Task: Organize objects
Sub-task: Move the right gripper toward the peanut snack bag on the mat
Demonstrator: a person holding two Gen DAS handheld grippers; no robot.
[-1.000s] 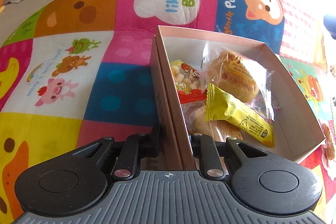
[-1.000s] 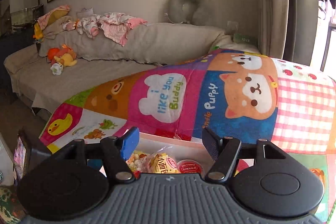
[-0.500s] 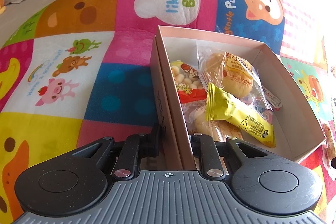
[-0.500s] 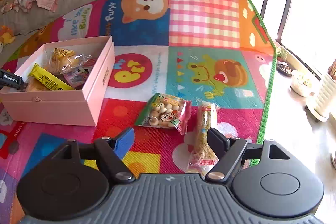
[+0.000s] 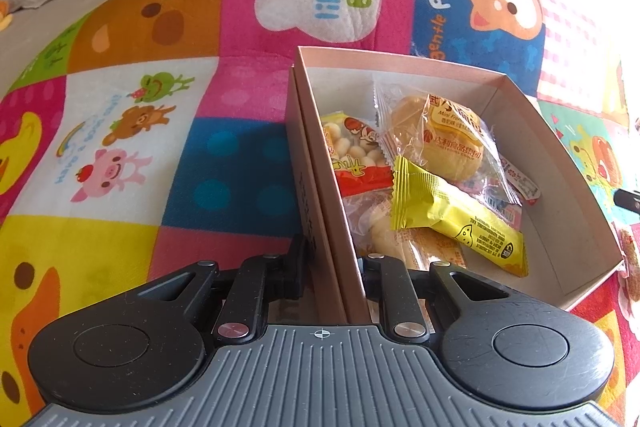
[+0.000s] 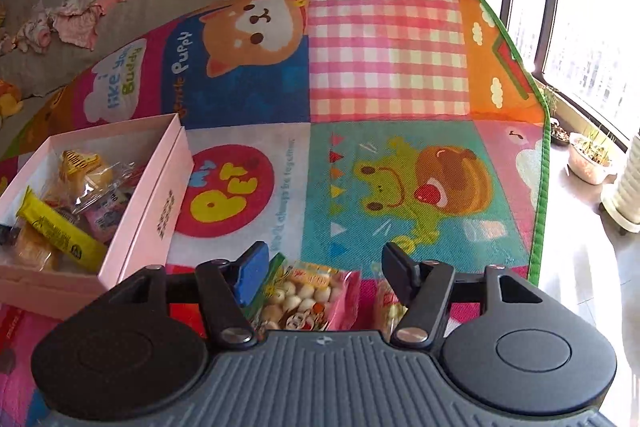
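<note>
A pink box (image 5: pixel 560 163) sits on a colourful play mat (image 5: pixel 160 115). It holds several snack packets, among them a yellow bar (image 5: pixel 456 215), a wrapped bun (image 5: pixel 440 139) and a packet of small round biscuits (image 5: pixel 356 155). My left gripper (image 5: pixel 334 267) is shut on the box's near wall. The box also shows in the right wrist view (image 6: pixel 156 203). My right gripper (image 6: pixel 324 267) is open, low over a biscuit packet (image 6: pixel 304 295) lying on the mat. A second packet (image 6: pixel 386 305) lies just right of it, partly hidden by my fingers.
The mat's green edge (image 6: pixel 540 187) ends at a tiled floor on the right, with plant pots (image 6: pixel 588 159) by a window. A grey sofa (image 6: pixel 60 39) with clothes on it stands behind the mat.
My right gripper has swung down from facing the sofa and moved close over the loose biscuit packet. The bun packet in the box has settled. My left gripper has not moved.
</note>
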